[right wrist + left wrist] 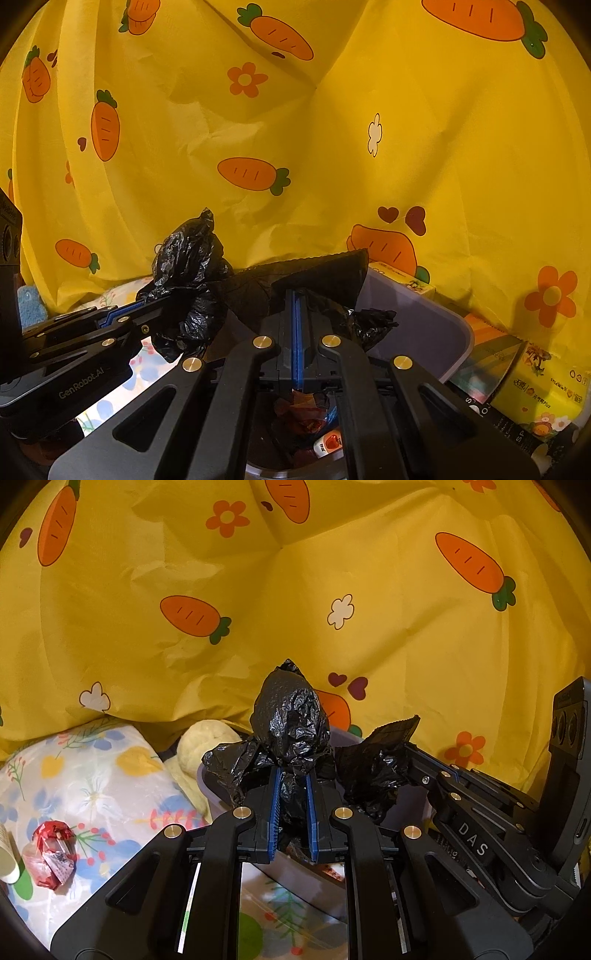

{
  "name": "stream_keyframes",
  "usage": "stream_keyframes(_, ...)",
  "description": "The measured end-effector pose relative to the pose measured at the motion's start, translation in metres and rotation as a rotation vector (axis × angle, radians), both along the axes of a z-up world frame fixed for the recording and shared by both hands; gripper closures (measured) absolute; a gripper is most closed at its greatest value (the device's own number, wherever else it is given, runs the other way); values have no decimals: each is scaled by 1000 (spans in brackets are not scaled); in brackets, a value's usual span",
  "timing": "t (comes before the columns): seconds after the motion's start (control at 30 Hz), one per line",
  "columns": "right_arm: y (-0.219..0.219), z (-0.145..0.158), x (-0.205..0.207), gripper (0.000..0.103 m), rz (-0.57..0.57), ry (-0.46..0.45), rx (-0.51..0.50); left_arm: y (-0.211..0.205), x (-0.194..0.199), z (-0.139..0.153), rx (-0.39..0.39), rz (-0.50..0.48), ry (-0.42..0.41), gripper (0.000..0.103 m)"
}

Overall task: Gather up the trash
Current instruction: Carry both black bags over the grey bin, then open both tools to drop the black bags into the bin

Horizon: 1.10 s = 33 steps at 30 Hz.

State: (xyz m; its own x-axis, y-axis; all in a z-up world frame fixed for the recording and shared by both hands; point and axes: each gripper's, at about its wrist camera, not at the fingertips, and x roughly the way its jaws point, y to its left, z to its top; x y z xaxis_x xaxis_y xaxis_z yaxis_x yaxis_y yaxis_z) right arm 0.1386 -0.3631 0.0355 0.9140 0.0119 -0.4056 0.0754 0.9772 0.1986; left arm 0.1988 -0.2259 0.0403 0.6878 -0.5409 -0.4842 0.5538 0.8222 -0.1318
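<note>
A black plastic trash bag [291,716] lines a pale purple bin [424,325]. My left gripper [291,775] is shut on a bunched-up part of the bag's edge, which sticks up above its blue pads [274,812]. The right gripper [297,295] is shut on another flap of the same trash bag [321,275], its jaws pressed together. In the left wrist view the right gripper [406,746] comes in from the right, holding the flap. Wrappers and a small white bottle [328,443] lie inside the bin. A crumpled red-and-white wrapper [51,853] lies on the floral cloth at the left.
A yellow cloth printed with carrots and flowers [295,590] hangs behind everything. A cream plush toy [203,746] and a floral cover [92,775] sit left of the bin. Colourful boxes and packets [524,376] lie at the right. A pale cup's edge [7,856] shows far left.
</note>
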Motion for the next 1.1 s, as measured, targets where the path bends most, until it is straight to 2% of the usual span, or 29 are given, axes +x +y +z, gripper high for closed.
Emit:
stream_keyframes(0.83,-11,-10,7,102,-18,42,22,-18,10,-16,4,-40,47,91)
stream_keyframes(1.1,-14,-14,11,102,-17,55,29,-20,13,-21,-18,-59,74,90)
